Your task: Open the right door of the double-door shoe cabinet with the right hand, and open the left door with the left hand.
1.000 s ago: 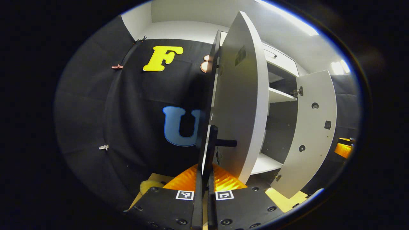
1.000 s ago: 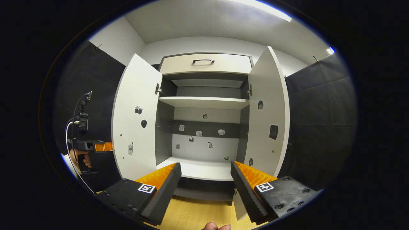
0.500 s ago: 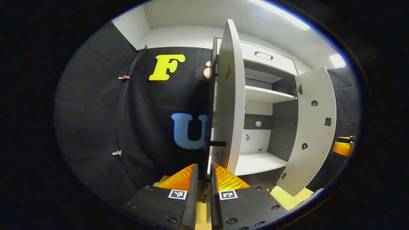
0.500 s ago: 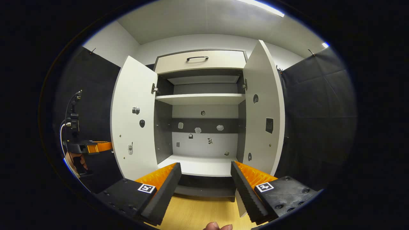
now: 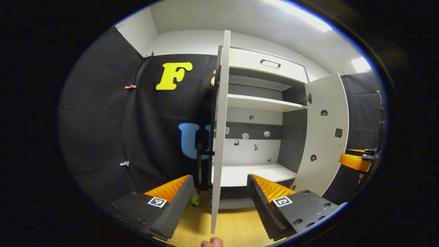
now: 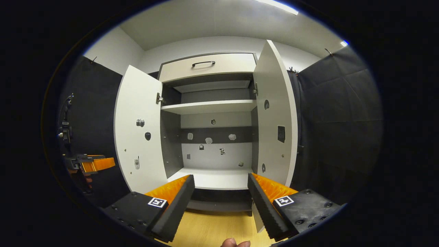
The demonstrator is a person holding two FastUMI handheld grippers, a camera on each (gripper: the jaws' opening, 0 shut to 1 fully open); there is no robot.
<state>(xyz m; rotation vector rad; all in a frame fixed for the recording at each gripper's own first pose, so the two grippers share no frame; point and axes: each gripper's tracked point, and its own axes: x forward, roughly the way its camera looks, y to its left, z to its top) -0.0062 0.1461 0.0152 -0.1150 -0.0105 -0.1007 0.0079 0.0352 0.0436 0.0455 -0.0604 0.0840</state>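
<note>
- Standing wide, the left tongs (image 5: pixel 219 192) hold nothing; the left door (image 5: pixel 219 137) shows edge-on between the two fingers, its thin white edge running from top to bottom of the left gripper view.
- The door's black handle (image 5: pixel 200 161) sticks out on the outer face, to the left of that edge, apart from both fingers.
- The right tongs (image 6: pixel 221 195) are also spread wide and empty, facing the middle of the shoe cabinet (image 6: pixel 209 89) from a little way back.
- Both doors are swung out. In the right gripper view the left door (image 6: pixel 139 127) stands at the left of the opening and the right door (image 6: pixel 274 116) at the right, each showing its white inner face.
- Between the doors the inside lies open: an upper shelf (image 6: pixel 209 106) spans the full width, and the white bottom shelf (image 6: pixel 212 178) sits just above the finger tips.
- A closed drawer (image 6: pixel 207 65) with a dark handle sits above the opening.
- Bare wooden floor (image 6: pixel 212 230) lies between the right tongs and the cabinet base.
- A small green bottle (image 5: pixel 194 199) stands on the floor beside the lower edge of the left door, on its outer side.
- The other tongs appear far off at the side of each view: orange fingers at (image 5: pixel 355 161) beyond the right door, and at (image 6: pixel 94 164) outside the left door.
- Black cloth walls (image 6: pixel 336 116) close in on both sides, near the outer faces of the doors.
</note>
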